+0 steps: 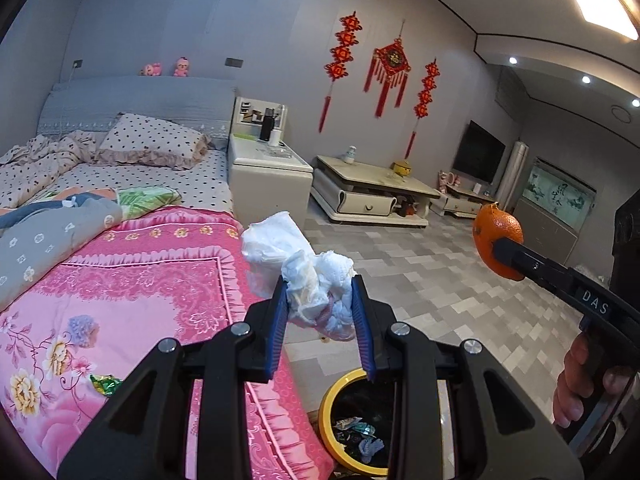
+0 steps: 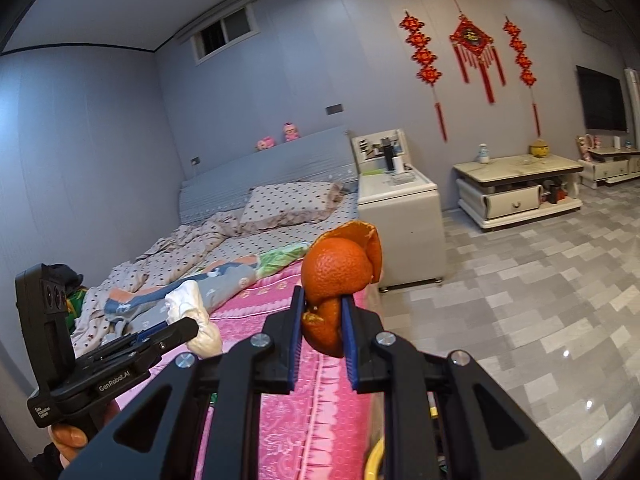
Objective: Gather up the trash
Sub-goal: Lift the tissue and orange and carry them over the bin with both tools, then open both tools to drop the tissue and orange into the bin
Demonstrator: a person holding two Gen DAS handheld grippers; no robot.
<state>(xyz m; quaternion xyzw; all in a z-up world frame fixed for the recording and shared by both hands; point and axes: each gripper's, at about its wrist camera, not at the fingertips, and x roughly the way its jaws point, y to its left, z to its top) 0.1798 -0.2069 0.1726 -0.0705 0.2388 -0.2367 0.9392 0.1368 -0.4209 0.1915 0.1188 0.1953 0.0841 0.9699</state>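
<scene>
Blue-padded left gripper (image 1: pixel 320 300) clamps crumpled white tissue (image 1: pixel 304 276) above the yellow-rimmed bin (image 1: pixel 332 400) (wrappers inside); right gripper (image 2: pixel 320 320), marked "DAS", pinches orange peel (image 2: pixel 336 276) near the bin.

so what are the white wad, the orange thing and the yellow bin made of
White wad, in the left gripper: looks like crumpled tissue paper, matte, soft creases and embossed dimples.
Orange thing, in the right gripper: citrus peel, pebbled skin, a curled flap with a paler inside.
Yellow bin: probably plastic, judging by its smooth, slightly glossy rim; the dark inside may be a liner.
</scene>
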